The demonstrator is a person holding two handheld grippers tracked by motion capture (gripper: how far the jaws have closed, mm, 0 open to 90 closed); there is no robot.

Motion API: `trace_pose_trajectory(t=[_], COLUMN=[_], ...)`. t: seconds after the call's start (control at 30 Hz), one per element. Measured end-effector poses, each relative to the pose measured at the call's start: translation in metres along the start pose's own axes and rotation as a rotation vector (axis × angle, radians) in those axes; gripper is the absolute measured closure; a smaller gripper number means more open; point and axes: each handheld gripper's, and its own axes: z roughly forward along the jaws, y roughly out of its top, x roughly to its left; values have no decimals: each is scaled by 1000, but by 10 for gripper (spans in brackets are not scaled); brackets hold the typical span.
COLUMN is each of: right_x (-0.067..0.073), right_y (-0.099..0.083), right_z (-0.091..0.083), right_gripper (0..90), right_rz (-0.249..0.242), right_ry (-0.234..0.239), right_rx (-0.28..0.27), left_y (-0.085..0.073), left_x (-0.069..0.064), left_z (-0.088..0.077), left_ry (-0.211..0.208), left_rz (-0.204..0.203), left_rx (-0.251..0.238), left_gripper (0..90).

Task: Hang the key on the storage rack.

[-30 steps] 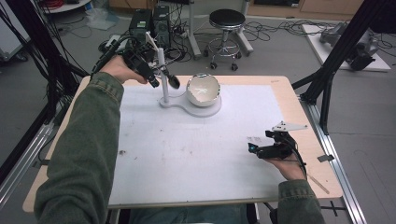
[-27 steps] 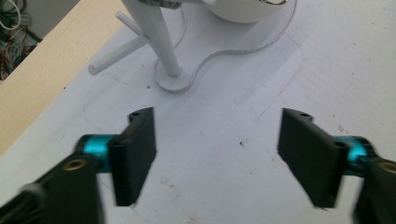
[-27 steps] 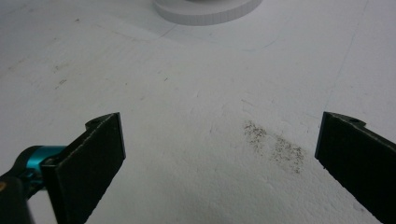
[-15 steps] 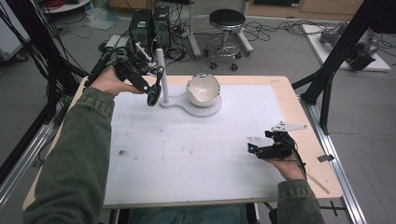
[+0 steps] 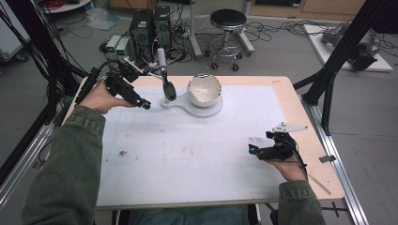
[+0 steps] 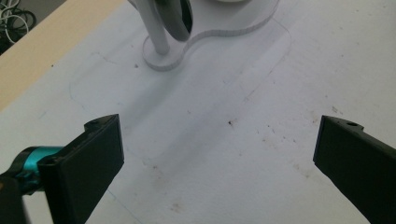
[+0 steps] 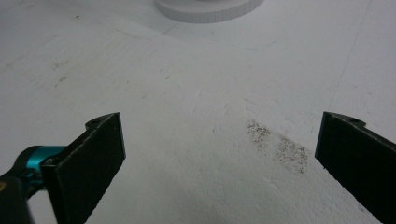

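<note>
Left gripper [image 5: 141, 102] hovers wide open and empty beside the white stand [image 5: 187, 104]; right gripper [image 5: 256, 151] rests agape, empty.

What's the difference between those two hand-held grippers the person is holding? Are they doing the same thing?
The left hand-held gripper is raised at the far left of the white table mat, pointing toward the white stand with a bowl; the right hand-held gripper rests low near the mat's right edge, far from that stand. The right one carries a grey three-cornered plate on top. Both are black, both have jaws spread wide, and both hold nothing.
</note>
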Motion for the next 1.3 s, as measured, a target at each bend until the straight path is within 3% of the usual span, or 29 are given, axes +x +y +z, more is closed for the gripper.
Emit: trace_pose_trajectory(t=[0.33,0.77,1.07,1.3], right_x=[0,3,2,2], right_y=[0,0,-1,-2], right_z=[0,3,3,3], right_gripper=[6,6,6,6], right_rz=[2,-4,-4,-2], right_ry=[-3,-1,-1,-6], right_rx=[0,10,13,12], left_y=[-34,-66,-98,-128], left_x=[-2,6,8,9], left_z=[7,19,22,18], left_ry=[-16,-20,-8,28], left_rz=[-20,-59,-85,-124], left_rx=[-20,-44,-66,-120], left_gripper=[22,22,22,22])
